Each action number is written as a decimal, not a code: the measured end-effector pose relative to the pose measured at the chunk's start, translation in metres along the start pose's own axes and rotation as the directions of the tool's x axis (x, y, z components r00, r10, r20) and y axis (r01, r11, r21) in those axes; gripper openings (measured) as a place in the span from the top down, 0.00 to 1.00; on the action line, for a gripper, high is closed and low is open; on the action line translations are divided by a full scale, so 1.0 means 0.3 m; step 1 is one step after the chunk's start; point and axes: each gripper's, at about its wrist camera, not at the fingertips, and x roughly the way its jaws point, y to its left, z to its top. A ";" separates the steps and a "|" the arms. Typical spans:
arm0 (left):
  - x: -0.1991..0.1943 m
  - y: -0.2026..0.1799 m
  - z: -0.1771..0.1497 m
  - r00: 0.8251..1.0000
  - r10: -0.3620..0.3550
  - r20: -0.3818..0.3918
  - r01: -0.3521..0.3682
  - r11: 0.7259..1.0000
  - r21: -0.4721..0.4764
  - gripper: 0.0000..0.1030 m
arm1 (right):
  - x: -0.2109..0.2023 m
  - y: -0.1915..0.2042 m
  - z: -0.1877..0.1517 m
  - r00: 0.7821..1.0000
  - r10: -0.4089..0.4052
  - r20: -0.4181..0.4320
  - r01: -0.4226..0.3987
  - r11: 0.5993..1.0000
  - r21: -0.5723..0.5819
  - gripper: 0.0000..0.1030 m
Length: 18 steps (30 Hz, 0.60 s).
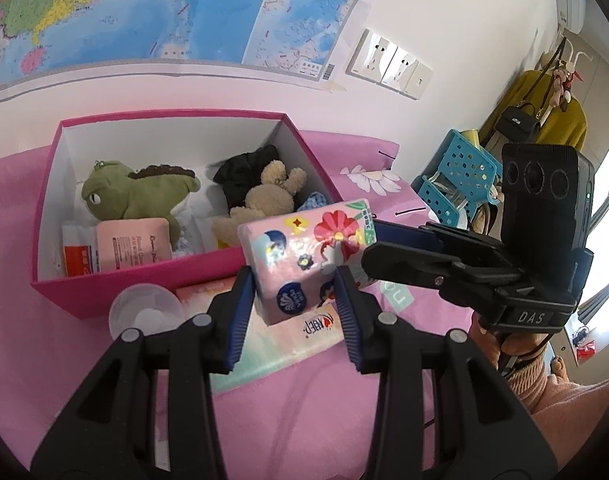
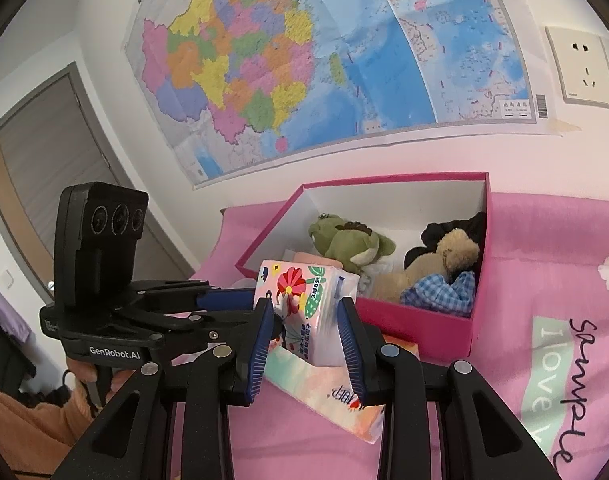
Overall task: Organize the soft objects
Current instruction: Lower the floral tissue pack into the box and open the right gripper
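Both tongs clamp one tissue pack point(image 1: 308, 258) point(image 2: 308, 312), left tongs point(image 1: 294, 300) and right tongs point(image 2: 306, 342) partly closed on it; box point(image 1: 144, 292) lies upper left in the left view; pack's long axis points toward it.

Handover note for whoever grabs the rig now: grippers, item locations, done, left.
Left gripper and right gripper: both shut on the tissue pack, held from two sides above the bed, just in front of the pink box.
In the box: green plush, brown teddy, black cloth, checked blue cloth, pink pouch.
Left: get the tissue pack into the box. A flat pastel packet lies on the bed under the grippers, and a clear lid beside the box.
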 end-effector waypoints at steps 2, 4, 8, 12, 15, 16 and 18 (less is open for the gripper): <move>0.001 0.001 0.006 1.000 0.005 0.001 -0.005 1.000 0.002 0.59 | 0.001 -0.001 0.005 1.000 0.000 0.004 0.000 1.000 0.001 0.67; 0.002 0.004 0.015 1.000 0.009 0.004 -0.009 1.000 0.004 0.59 | 0.005 -0.005 0.013 1.000 0.001 0.008 -0.001 1.000 0.001 0.67; 0.006 0.011 0.028 1.000 0.019 0.007 -0.019 1.000 0.006 0.59 | 0.017 -0.010 0.024 1.000 -0.001 0.008 0.001 1.000 0.003 0.67; 0.011 0.021 0.042 1.000 0.027 0.009 -0.027 1.000 0.005 0.59 | 0.030 -0.016 0.033 1.000 -0.003 0.004 0.003 1.000 0.004 0.67; 0.016 0.027 0.051 0.999 0.031 0.009 -0.031 1.000 0.004 0.59 | 0.037 -0.019 0.042 1.000 -0.004 0.006 0.004 1.000 0.006 0.67; 0.018 0.029 0.054 0.999 0.033 0.009 -0.033 0.999 0.004 0.59 | 0.040 -0.021 0.045 1.000 -0.004 0.007 0.004 1.000 0.007 0.67; 0.022 0.034 0.060 0.999 0.033 0.008 -0.033 0.999 0.000 0.59 | 0.045 -0.023 0.049 1.000 -0.005 0.007 0.005 1.000 0.007 0.67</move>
